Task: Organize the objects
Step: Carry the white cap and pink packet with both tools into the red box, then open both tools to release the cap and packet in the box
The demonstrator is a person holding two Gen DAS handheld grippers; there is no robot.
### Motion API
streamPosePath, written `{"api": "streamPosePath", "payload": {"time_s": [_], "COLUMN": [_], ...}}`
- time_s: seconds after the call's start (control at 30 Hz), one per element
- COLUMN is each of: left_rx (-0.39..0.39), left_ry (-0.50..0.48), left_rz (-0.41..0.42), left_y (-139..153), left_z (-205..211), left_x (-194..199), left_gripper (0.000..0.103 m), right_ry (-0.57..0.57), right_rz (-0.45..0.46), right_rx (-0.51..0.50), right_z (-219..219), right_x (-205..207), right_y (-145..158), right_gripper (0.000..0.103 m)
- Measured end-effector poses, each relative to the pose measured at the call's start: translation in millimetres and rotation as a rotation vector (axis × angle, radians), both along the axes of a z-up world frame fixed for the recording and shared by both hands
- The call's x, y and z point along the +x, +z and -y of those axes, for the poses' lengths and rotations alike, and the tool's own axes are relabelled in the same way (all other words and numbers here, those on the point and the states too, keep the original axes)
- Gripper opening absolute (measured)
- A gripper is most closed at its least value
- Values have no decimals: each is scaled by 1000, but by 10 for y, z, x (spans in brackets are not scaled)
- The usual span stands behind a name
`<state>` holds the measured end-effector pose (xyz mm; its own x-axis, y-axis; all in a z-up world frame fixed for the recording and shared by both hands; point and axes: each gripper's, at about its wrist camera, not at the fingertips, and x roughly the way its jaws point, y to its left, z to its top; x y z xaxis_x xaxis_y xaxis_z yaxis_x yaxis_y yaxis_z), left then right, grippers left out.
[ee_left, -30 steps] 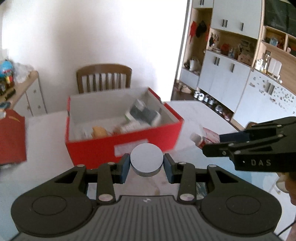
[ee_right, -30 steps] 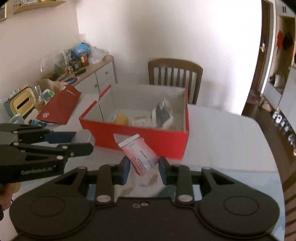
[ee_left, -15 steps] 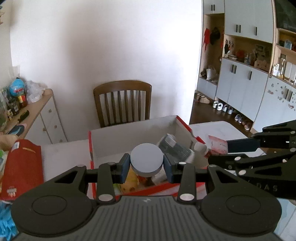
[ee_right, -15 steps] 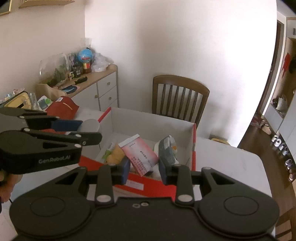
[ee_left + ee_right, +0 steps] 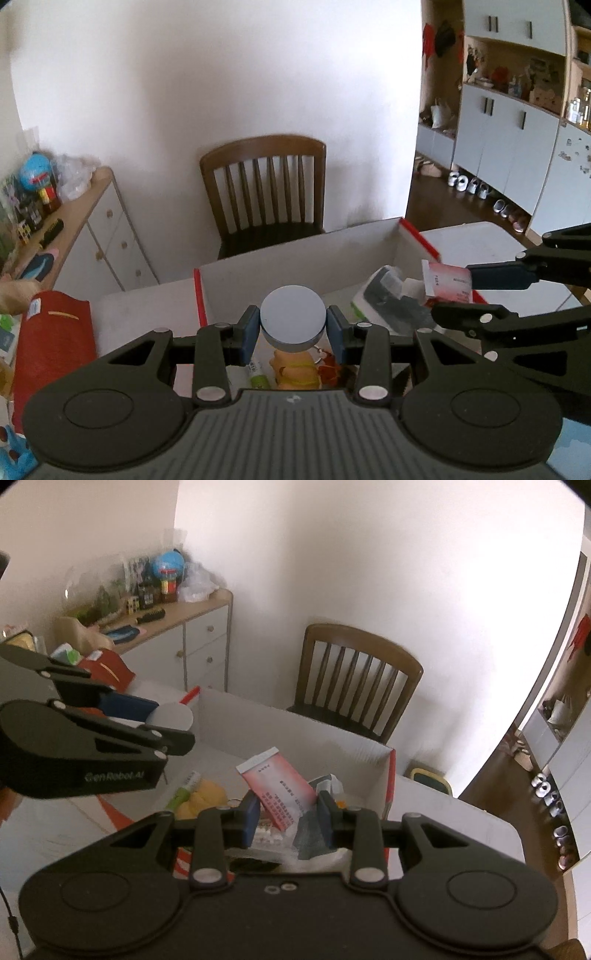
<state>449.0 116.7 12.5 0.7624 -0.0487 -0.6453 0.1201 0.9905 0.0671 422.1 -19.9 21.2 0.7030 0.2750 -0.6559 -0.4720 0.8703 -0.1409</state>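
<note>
My left gripper (image 5: 293, 330) is shut on a round grey tin (image 5: 293, 322), held over the left part of the open red box (image 5: 198, 295). My right gripper (image 5: 286, 814) is shut on a red and white packet (image 5: 279, 786), held over the same red box (image 5: 391, 775) further right. Inside the box lie a yellow toy (image 5: 295, 373), a green tube (image 5: 256, 373) and a dark pouch (image 5: 395, 306). Each gripper shows in the other's view: the right gripper (image 5: 476, 291) with the packet (image 5: 445, 280), the left gripper (image 5: 168, 725) with the tin (image 5: 173, 716).
A brown wooden chair (image 5: 264, 192) stands behind the white table (image 5: 476, 243). A red bag (image 5: 51, 343) lies left of the box. A sideboard (image 5: 184, 627) crowded with small things runs along the left wall. Cabinets and shoes (image 5: 476, 188) are at the right.
Both grippers have moved forward, from the table in front of the box to above its open top, each keeping its object.
</note>
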Motion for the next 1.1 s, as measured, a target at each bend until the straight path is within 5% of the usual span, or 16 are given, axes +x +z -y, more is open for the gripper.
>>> {"api": "streamPosePath", "payload": {"time_s": [0.6, 1.1], "left_rx": [33, 59], "left_ry": [0, -20], "left_rz": [-162, -267], "left_y": [-581, -942], "left_z": [22, 50], "left_x": [577, 703], "left_gripper": [38, 38], "right_ry": [-12, 17], "right_rz": [-128, -128], "right_rx": [-26, -43], "right_z": [-120, -175], "right_x": [446, 492], "right_y": [-567, -681], "right_gripper": [32, 36]}}
